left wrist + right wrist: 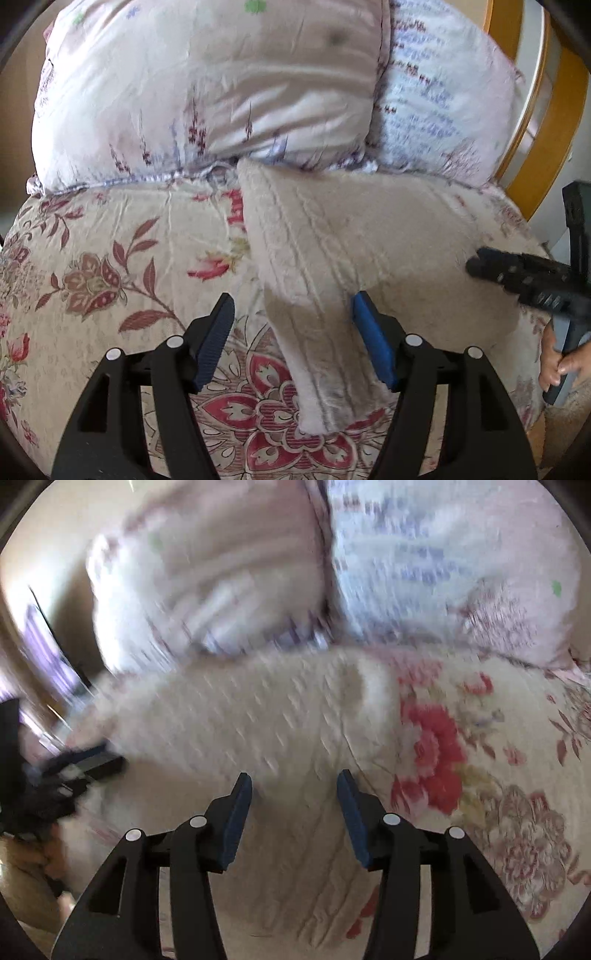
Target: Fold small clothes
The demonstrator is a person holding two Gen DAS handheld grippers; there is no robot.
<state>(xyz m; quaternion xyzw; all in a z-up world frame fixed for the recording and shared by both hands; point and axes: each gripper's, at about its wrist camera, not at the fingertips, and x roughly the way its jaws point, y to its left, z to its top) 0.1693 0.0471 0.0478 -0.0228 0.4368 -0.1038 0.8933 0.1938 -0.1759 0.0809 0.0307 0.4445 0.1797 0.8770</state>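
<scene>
Left wrist view: the left tongs (pixel 293 314) stand released above a bed (pixel 92 258) with a floral cover. A cream knit garment (pixel 332 236) lies flat on the cover ahead of them, and one narrow part of it, a sleeve or a leg, runs back between the blue pads (pixel 373 339). The right pad is at the cloth's edge; the left pad stands clear of it, so nothing is pinched. Beyond the garment, at the head of the bed, two flowered pillows (pixel 207 92) lean side by side. To the right, the right tongs (pixel 480 264) reach in over the garment's far edge, with a hand (pixel 561 362) on their grip.

Right wrist view, much blurred: the right tongs (pixel 294 794) are released too, their pads apart and the garment (pixel 258 716) spread just ahead of and beneath them, none of it gripped. The left tongs (pixel 88 764) show as a dark blur at the left, at the garment's other edge. The pillows (pixel 424 572) lie beyond.
</scene>
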